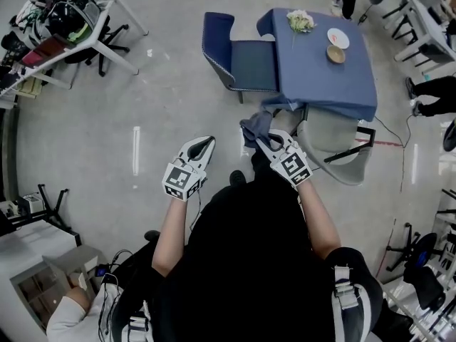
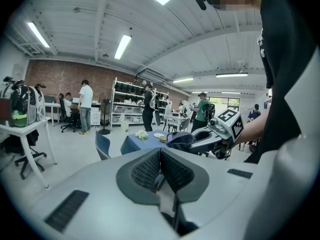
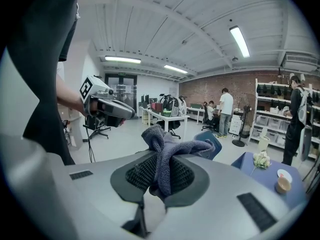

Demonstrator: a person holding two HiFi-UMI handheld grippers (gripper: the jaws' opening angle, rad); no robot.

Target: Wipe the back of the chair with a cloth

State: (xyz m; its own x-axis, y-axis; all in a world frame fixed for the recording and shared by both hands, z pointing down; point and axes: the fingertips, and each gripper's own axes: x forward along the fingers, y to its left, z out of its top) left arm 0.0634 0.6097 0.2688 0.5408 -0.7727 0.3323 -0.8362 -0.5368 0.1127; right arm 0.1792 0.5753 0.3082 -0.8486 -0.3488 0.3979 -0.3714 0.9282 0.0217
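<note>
Cloth [image 3: 163, 151]: fuzzy matt fabric. R hand-held gripper [image 3: 161, 171]: smooth matt plastic w/ ribbed dark pads [image 3: 140, 174].

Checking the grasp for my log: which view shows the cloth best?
The right gripper view: the cloth fills the middle, pinched between the jaws. The head view shows it small; the left gripper view, a distant dark bundle.

The left claw [image 2: 160, 156] is closed and empty; the right claw [image 2: 194, 139] grips a cloth [image 2: 179, 140].

Chair [image 1: 249, 63] left of table [image 1: 313, 70], bowl [image 1: 335, 54] on table, cloth [image 1: 255, 127] before it
</note>
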